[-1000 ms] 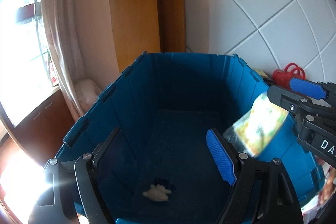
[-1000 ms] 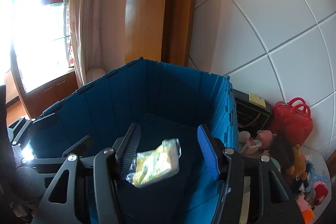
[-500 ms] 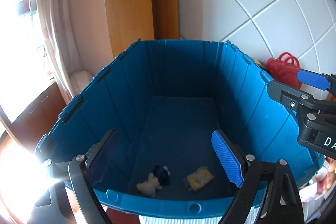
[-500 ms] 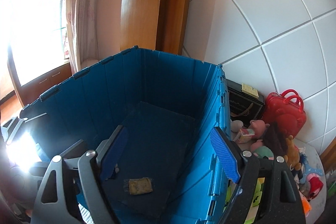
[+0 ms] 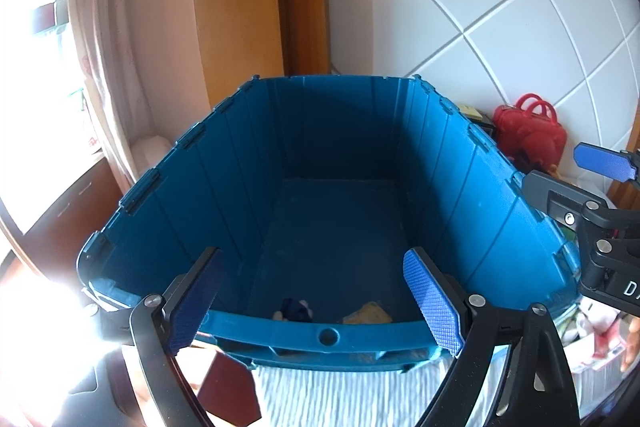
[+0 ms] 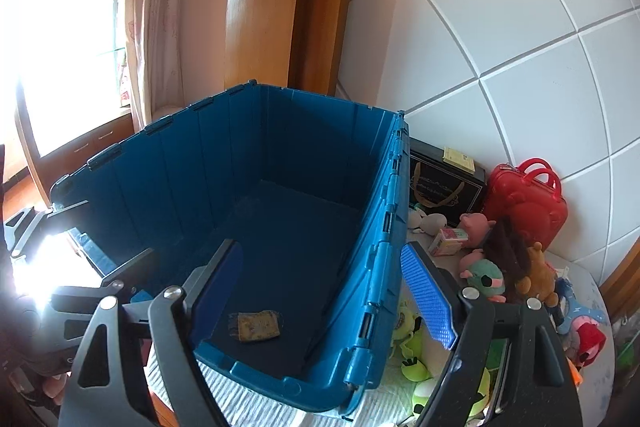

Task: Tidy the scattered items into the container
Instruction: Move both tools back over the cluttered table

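— Looking along my left gripper [image 5: 314, 301], I see both blue pads spread wide with nothing between them; it hangs over the near rim of the blue container [image 5: 328, 337]. What do you get on the other side?

— My right gripper [image 6: 328, 299] is released too, jaws well apart and empty. Its left finger sits over the container's inside, its right finger [image 6: 428, 299] outside the right-hand wall [image 6: 380, 247], so the wall runs up between them without touching either pad.

— And the items?

— On the dark floor of the container, close to the near wall, lies a flat yellowish packet [image 6: 256, 325]. From the left camera the same packet [image 5: 368, 315] peeks just above the rim, and beside it, to its left, a small dark-blue and white soft toy [image 5: 294, 309]. The two are near each other but I cannot tell whether they touch.

— What is still outside?

— Right of the container, on the pale surface, a heap of plush toys [image 6: 488, 267]: a pink one, a green-faced one, a brown one, and lime-green ones [image 6: 412, 343] just beside the container's corner. Behind them stands a red toy suitcase [image 6: 524, 203] against the white tiled wall [image 6: 520, 47], with a black box [image 6: 444, 187] between it and the container.

— Farther back?

— A wooden door frame [image 6: 320, 7], a pale curtain [image 6: 160, 7], and a very bright window at the left.
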`<state>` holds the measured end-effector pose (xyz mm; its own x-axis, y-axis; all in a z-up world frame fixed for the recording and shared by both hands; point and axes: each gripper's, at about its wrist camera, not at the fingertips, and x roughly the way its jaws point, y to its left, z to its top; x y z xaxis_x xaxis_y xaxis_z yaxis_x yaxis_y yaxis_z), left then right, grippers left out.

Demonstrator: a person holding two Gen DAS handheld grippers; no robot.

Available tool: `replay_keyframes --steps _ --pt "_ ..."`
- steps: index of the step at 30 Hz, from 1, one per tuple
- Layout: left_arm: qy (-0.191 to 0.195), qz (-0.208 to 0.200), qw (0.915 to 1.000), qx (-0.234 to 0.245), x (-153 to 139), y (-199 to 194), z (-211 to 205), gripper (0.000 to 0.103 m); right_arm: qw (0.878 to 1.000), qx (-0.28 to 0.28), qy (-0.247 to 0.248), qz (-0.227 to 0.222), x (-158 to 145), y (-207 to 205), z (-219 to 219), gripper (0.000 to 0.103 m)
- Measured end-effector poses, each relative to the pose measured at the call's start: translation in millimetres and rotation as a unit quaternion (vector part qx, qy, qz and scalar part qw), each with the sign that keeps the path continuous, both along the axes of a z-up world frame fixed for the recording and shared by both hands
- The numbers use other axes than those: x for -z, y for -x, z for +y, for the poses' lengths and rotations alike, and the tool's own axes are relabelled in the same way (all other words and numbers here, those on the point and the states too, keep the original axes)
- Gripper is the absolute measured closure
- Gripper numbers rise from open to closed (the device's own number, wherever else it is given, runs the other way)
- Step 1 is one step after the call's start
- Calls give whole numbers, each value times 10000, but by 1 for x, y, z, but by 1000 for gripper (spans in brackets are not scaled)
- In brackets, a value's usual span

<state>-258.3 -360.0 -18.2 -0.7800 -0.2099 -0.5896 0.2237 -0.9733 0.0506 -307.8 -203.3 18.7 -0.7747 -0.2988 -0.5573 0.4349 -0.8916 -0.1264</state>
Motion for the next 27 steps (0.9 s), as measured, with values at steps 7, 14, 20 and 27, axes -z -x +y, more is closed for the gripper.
replay_keyframes --steps 7,14,20,27 --pt "12 125 9998 176 -12 -10 39 12 9996 249 89 110 -9 -19 49 21" --pt "127 273 9979 570 -23 -19 105 12 9978 608 186 164 -13 -37 116 21" --pt "151 231 9956 899 -22 -23 167 12 9949 963 270 132 -8 -53 183 21" --pt "113 97 9923 1230 -10 -31 242 11 9901 1363 336 -45 11 -77 264 21"
